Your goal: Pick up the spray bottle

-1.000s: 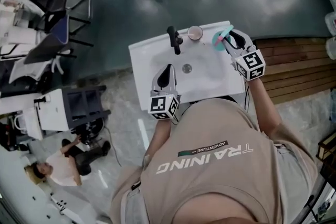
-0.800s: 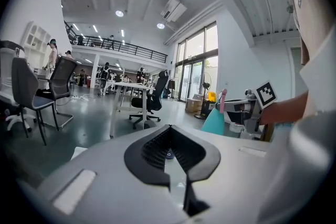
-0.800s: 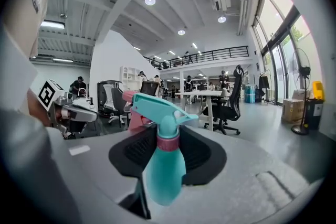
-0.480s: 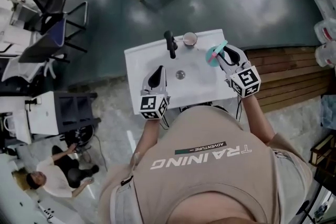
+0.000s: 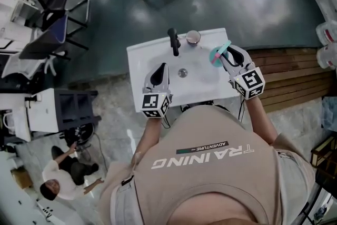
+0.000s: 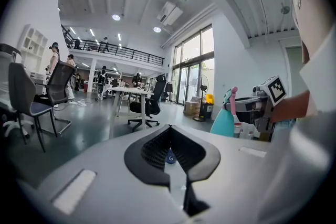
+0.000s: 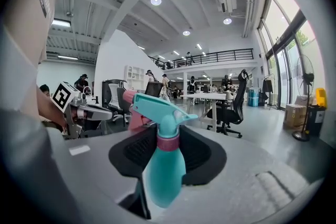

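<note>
A teal spray bottle [image 5: 217,54] with a pink trigger hangs over the right side of the white sink [image 5: 138,60]. My right gripper [image 5: 226,54] is shut on it. In the right gripper view the bottle [image 7: 165,165] stands upright between the black jaws, held at its neck and upper body, nozzle pointing right. My left gripper [image 5: 159,71] hovers over the sink's front left part, its jaws together with nothing in them. From the left gripper view the bottle [image 6: 224,120] shows at the right, in the other gripper.
On the sink's back rim stand a black faucet [image 5: 173,41] and a small cup [image 5: 193,36]; the drain [image 5: 182,72] lies mid-basin. A wooden platform [image 5: 295,71] is at the right, office chairs [image 5: 52,23] at the left, and a person [image 5: 58,182] on the floor at lower left.
My right gripper has drawn the bottle back from the sink's far right corner and lifted it a little. The left gripper has stayed where it was.
</note>
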